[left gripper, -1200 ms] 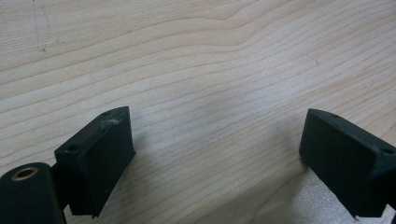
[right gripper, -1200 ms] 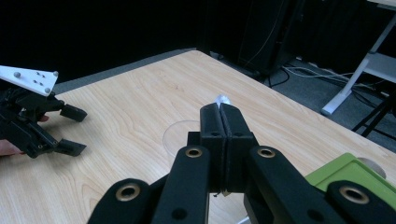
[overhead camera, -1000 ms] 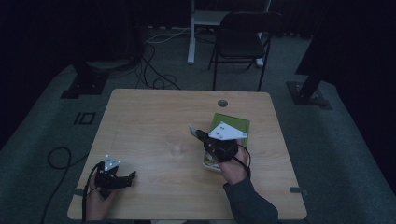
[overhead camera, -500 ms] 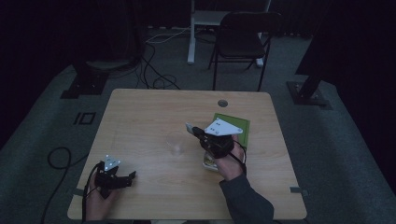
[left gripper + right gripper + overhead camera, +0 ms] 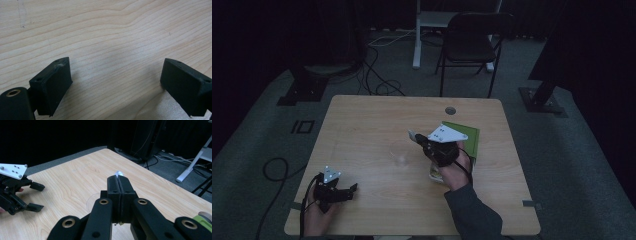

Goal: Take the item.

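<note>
Held item: small white scrap, material unclear, pinched between the jaws of the right gripper and poking out at their tips; raised above the desk, right of centre.
Right gripper: black, two-jaw, with a grey three-cornered plate on top; jaws pressed together on the white scrap; held in the person's right hand, dark sleeve coming in from the bottom edge.
Left gripper: black, small grey plate on top; jaws spread wide with nothing between them, low over bare wood at the desk's near left corner; a dark cable trails from it off the desk edge.
Clear round object: faint circular outline on the desk, just left of the right gripper; too dim to identify.
Green flat square: lies on the desk beyond and right of the right hand, partly covered by the gripper's plate.
Pale object: on the desk beside the right wrist; shape unclear.
Light wooden desk: rectangular, with a round grommet hole near the far edge.
Surroundings: dark folding chair beyond the desk, grey carpet, loose cables.
</note>
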